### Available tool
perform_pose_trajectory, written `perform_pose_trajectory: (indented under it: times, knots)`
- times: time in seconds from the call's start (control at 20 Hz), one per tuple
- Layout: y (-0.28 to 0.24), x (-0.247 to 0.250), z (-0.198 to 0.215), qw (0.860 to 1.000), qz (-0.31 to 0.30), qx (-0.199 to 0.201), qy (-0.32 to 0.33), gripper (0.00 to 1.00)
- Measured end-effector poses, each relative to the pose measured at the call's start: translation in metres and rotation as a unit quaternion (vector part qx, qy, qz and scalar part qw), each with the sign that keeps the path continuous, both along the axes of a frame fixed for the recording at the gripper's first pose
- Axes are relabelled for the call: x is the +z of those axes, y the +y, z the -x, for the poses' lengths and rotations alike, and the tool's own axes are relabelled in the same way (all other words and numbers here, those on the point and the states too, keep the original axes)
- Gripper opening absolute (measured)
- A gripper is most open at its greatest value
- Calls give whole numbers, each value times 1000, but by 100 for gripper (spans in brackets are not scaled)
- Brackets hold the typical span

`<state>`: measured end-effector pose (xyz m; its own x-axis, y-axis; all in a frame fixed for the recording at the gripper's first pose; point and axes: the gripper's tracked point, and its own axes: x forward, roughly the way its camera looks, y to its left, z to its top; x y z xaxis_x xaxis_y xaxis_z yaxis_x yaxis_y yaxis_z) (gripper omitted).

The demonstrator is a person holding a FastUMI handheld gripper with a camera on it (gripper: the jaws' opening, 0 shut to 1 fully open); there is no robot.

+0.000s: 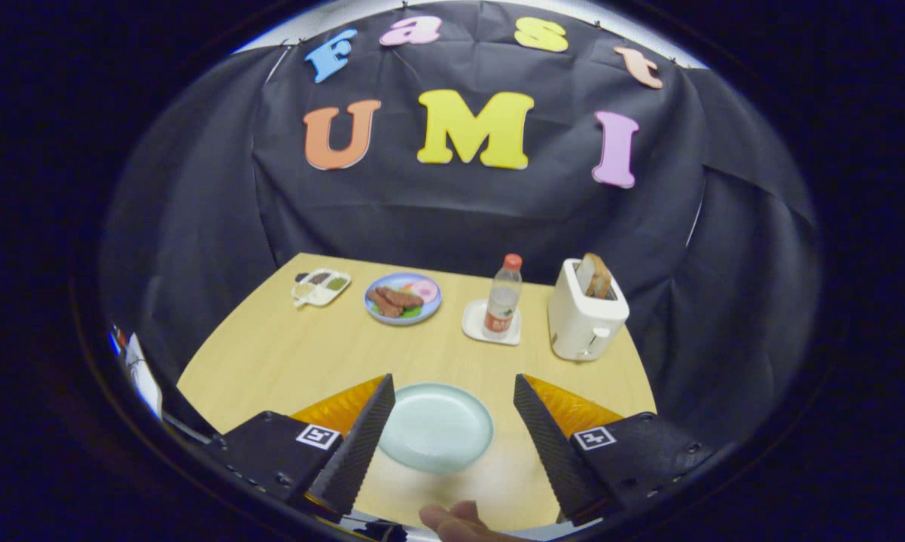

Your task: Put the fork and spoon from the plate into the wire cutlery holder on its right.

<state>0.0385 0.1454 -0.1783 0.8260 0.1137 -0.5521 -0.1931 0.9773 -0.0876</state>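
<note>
A pale green plate [436, 426] lies on the wooden table [287, 354], between my two fingers and just ahead of them. Its surface is bare: I see nothing lying on it. My gripper [452, 380] hangs above the near part of the table with its fingers wide apart and nothing between them but the plate below.
Farther back stand a white toaster [584, 320] with bread in it at the right, a bottle [501, 305] on a white coaster, a blue plate of food [403, 297] and a small divided tray [320, 287]. A person's fingers [456, 521] show at the table's near edge.
</note>
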Motion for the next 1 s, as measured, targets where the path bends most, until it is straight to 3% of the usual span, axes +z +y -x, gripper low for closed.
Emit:
perform_pose_trajectory:
  times: [0.2,0.45,0.75,1.0]
  knots:
    - [11,48,10,994,-22,2,-107,96]
    - [11,91,38,980,-30,-11,-194,96]
    - [-1,120,73,968,-36,-41,-245,96]
    - [-2,124,81,961,-17,-39,-274,96]
